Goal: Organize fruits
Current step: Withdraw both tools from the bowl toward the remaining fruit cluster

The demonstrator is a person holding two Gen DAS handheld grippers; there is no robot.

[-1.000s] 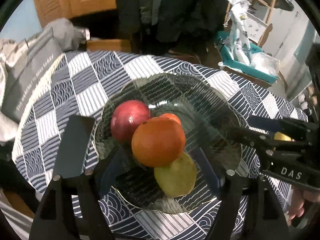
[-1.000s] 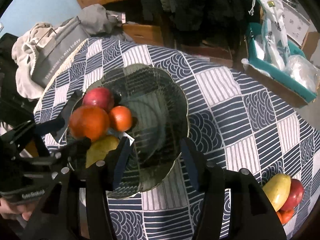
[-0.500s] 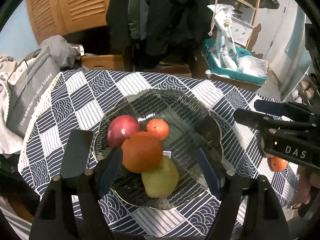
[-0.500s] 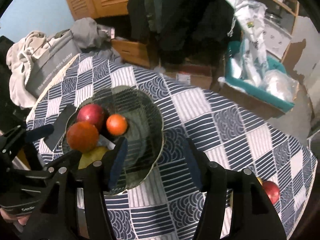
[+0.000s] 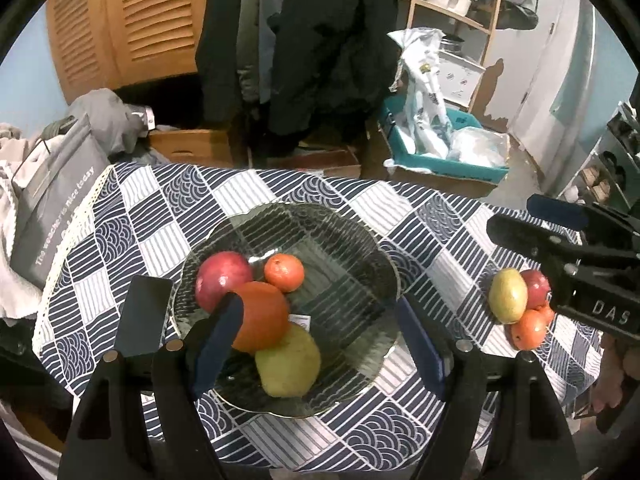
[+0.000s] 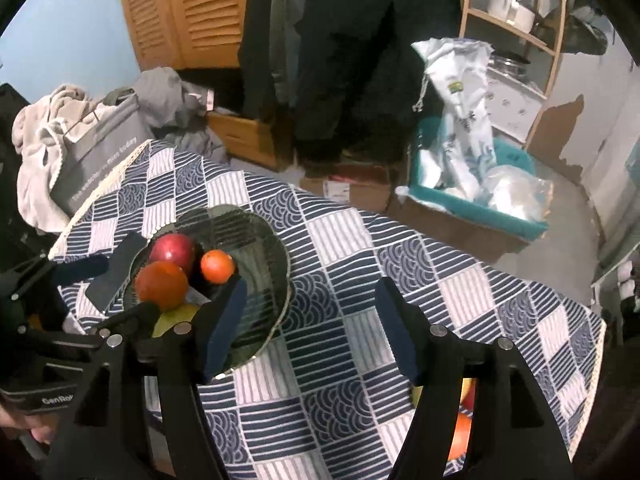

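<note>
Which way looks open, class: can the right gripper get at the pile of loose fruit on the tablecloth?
Probably yes. The right gripper, jaws opening and empty, hangs above bare tablecloth; the fruit pile lies uncovered beside it, outside the glass plate.

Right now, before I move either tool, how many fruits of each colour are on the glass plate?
Red fruit: 1
Orange fruit: 2, the large orange and the small orange
Yellow-green fruit: 1
Total: 4 on the glass plate
</note>
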